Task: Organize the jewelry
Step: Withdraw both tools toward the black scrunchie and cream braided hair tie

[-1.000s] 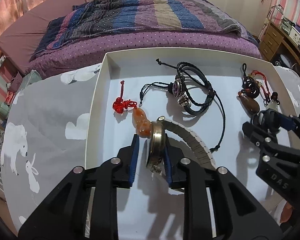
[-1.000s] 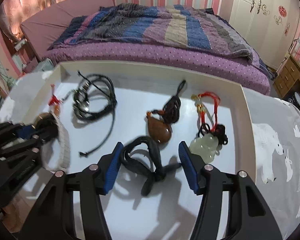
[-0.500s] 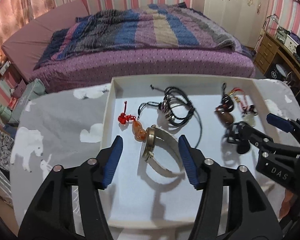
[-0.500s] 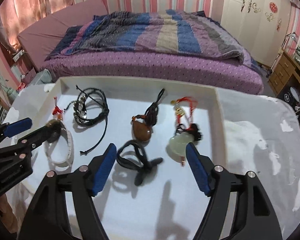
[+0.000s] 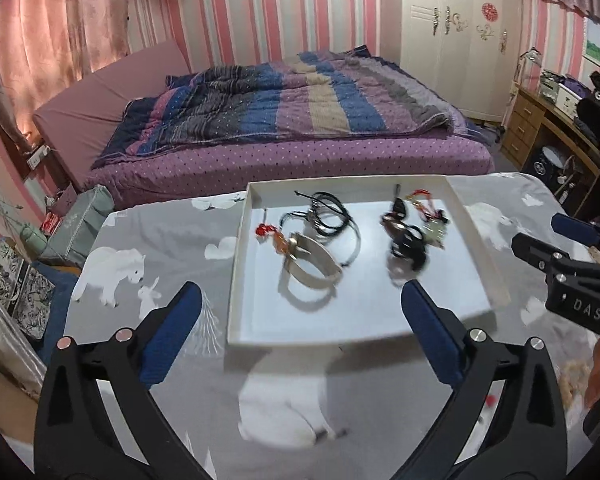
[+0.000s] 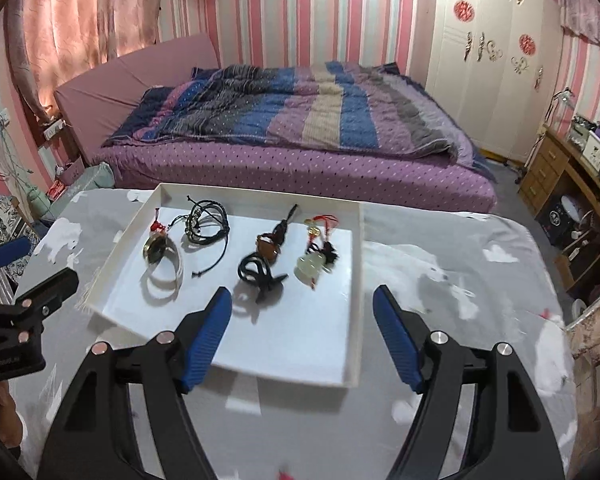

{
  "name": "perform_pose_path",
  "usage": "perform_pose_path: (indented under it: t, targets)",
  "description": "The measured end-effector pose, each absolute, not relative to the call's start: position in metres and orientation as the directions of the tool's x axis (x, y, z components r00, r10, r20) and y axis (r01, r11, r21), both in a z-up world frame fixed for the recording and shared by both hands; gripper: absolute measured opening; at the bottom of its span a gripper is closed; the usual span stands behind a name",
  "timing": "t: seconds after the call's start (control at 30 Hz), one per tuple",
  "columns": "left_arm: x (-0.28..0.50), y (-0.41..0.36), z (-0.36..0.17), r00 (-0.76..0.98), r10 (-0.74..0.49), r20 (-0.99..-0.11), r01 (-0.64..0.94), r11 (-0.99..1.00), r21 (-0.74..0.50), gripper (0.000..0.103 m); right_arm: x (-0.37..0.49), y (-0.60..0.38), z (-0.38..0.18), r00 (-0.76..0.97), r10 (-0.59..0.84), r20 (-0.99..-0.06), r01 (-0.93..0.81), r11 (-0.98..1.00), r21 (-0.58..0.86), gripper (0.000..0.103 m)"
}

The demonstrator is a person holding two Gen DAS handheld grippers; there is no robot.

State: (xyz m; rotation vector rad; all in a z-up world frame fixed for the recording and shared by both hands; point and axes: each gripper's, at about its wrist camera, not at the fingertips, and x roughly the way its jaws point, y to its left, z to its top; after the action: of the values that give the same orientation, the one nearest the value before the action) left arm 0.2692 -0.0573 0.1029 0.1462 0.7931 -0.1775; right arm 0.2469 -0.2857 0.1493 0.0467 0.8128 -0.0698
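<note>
A white tray (image 5: 236, 280) (image 6: 352, 280) on the table holds the jewelry: a silver watch (image 5: 312, 264) (image 6: 162, 256), a red-knot orange pendant (image 5: 274, 236), black cord bracelets (image 5: 328, 220) (image 6: 206, 224), a brown pendant (image 6: 270, 246), a black loop (image 6: 260, 272) (image 5: 408, 246) and a jade charm with red cord (image 6: 312, 264). My left gripper (image 5: 298, 304) is open and empty, above the tray's near edge. My right gripper (image 6: 302, 312) is open and empty, above the tray's near right part.
The table wears a grey cloth with white polar bears (image 5: 116, 272). A purple bed (image 6: 300, 152) stands right behind it. A wooden desk (image 6: 572, 184) is at the far right. Bags and clutter (image 5: 76, 220) lie on the floor at left.
The left gripper let go of the watch, opened wide and drew back and up from the tray. The right gripper also opened wider and drew back. All jewelry lies in the tray.
</note>
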Motion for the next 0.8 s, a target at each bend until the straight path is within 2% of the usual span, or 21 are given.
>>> perform_pose_path:
  t: [0.43,0.63,0.8]
  targets:
    - [0.164,-0.076,0.117,0.681,-0.160,-0.715,0.254,0.967,0.027,0.100,0.132,-0.315,0.174,0.707,-0.064,-0.704,0.120,0.992,0.030,0.074]
    - [0.134,-0.090,0.098,0.666,-0.187,-0.722,0.277,0.961,0.007,0.100,0.087,-0.327,0.165,0.727,-0.046,-0.685,0.111,0.993,0.050,0.074]
    - [0.124,-0.102,0.068,0.630,-0.228,-0.742,0.309,0.951,-0.030,0.100,0.066,-0.348,0.140,0.707,-0.037,-0.706,0.138,0.987,0.086,0.074]
